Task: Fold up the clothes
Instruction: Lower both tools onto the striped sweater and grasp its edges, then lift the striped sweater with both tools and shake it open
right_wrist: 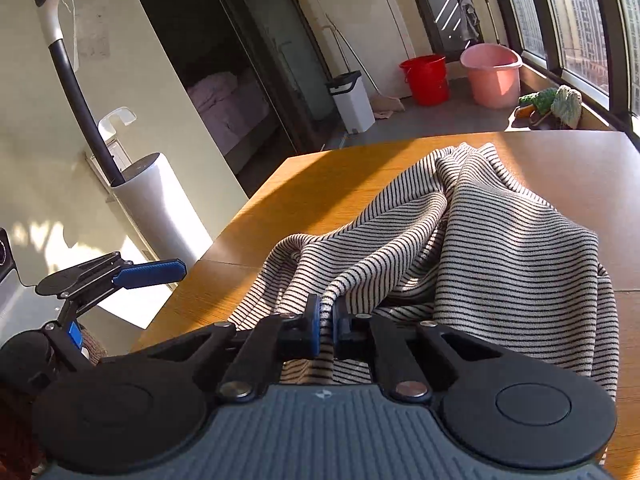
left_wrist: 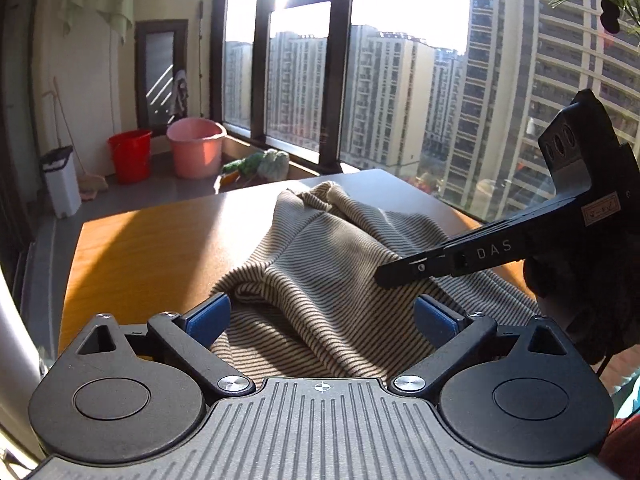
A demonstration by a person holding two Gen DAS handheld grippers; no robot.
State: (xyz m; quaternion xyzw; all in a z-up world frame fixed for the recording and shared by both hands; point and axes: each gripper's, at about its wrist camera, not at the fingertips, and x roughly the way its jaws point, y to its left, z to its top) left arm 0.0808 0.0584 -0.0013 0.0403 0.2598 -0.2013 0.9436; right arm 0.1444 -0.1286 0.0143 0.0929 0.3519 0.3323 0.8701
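The striped garment (right_wrist: 460,232) lies bunched in a heap on the wooden table (right_wrist: 320,184), toward the near edge, with one ridge of cloth drawn up toward the right gripper (right_wrist: 326,316). That gripper's blue pads are pressed together on a fold of the garment at its near hem; the pinch looks narrow, taking only a thin ridge of fabric. The left gripper (left_wrist: 322,316) hangs just above the cloth with its jaws spread wide and nothing between them; the garment passes beneath the blue pads (left_wrist: 210,316) without being pressed. Judgement: the step in hand is gathering a second hold so the piece can be lifted and spread flat. To do it well, the left gripper should come down onto a distinct edge or corner apart from the right-hand pinch, not the middle of the heap, and take a single layer. The two holds should then draw apart evenly. Risk: the thin right-hand pinch may slip under tension, and the heap's layers are too tangled to tell hem from sleeve.
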